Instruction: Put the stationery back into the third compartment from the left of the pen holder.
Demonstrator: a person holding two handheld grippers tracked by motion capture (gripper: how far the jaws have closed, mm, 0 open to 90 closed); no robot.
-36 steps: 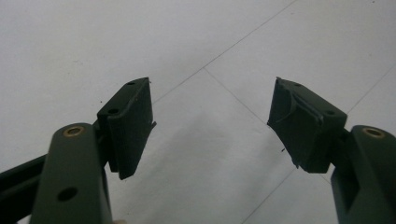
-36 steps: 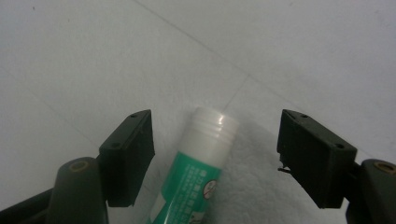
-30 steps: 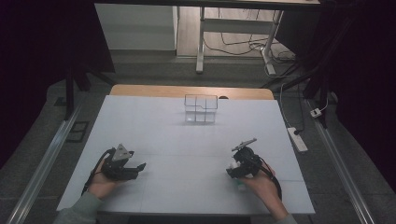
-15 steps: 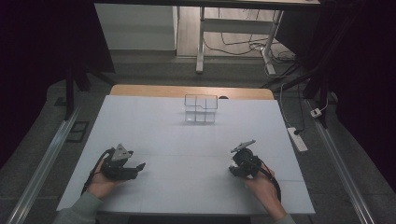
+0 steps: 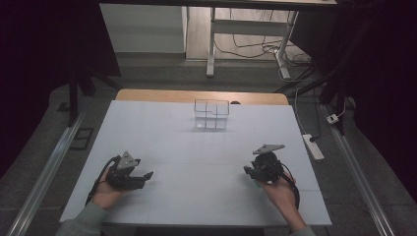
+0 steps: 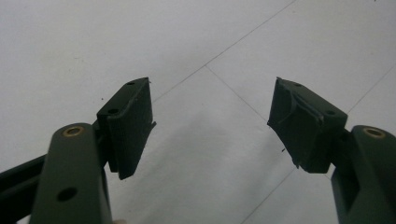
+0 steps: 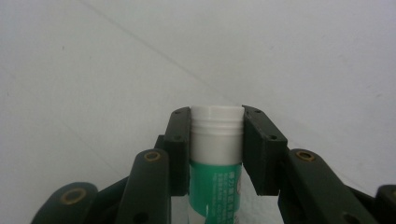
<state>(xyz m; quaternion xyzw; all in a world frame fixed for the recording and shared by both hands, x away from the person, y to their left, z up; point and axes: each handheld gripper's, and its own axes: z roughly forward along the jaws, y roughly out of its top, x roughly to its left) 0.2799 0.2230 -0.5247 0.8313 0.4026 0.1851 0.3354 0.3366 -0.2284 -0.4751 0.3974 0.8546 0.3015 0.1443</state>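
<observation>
The left tongs (image 5: 146,175) are seen at the lower left of the high view, held in a hand (image 5: 105,192) just above the white tabletop (image 5: 196,147). In the left gripper view the left tongs (image 6: 210,123) are found wide apart, with nothing but bare white surface between the two black ribbed pads (image 6: 133,126).

The right tongs (image 5: 249,171) are seen at the lower right of the high view, held in the other hand (image 5: 281,192). In the right gripper view the right tongs (image 7: 216,140) have just been closing and are now pressed against both sides of a small cylindrical tube with a white ribbed cap and a green printed label (image 7: 215,154). The cap end is seen between the jaw tips at the centre of that frame; the green body runs down toward the bottom edge. Whether the tube rests on the tabletop cannot be told.

A clear plastic box with inner compartments (image 5: 211,114) is noted at the upper centre of the tabletop, well apart from both tongs.
</observation>
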